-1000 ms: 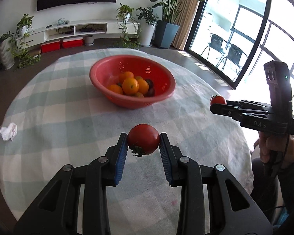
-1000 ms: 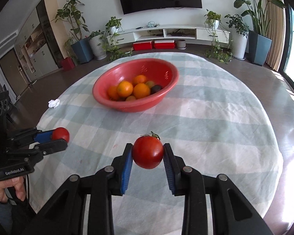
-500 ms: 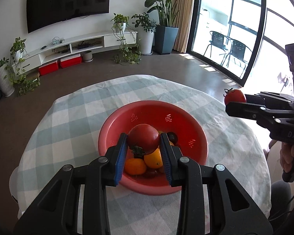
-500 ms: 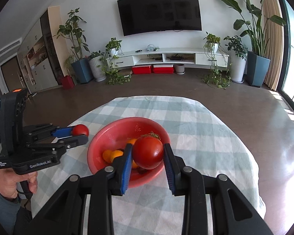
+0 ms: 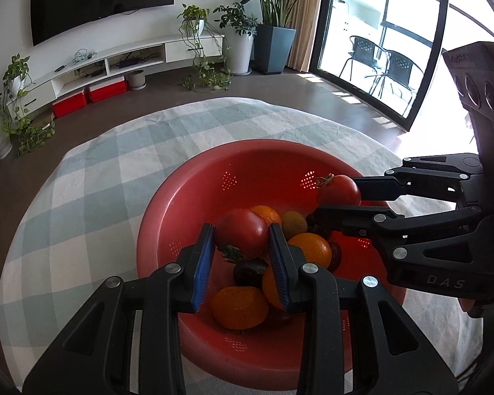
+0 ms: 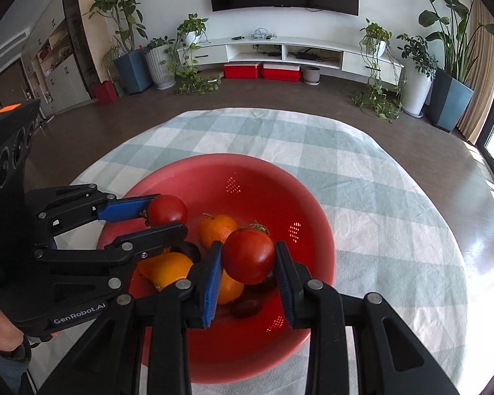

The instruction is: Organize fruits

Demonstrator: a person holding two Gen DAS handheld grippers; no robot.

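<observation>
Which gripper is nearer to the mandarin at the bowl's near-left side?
Left. The left gripper hovers just above the mandarin; the right gripper hangs farther right, over the middle of the bowl.

Red bowl (image 5: 187, 194) on checked tbl (image 5: 92, 191)

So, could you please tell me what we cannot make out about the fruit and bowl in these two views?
- Left wrist view: the red bowl's near rim is hidden by the left gripper and its tomato.
- Right wrist view: the right gripper and its tomato hide the fruit below.
- Both views: the dark fruits sit too shadowed to identify.
- The fruit count stays unclear.
</observation>
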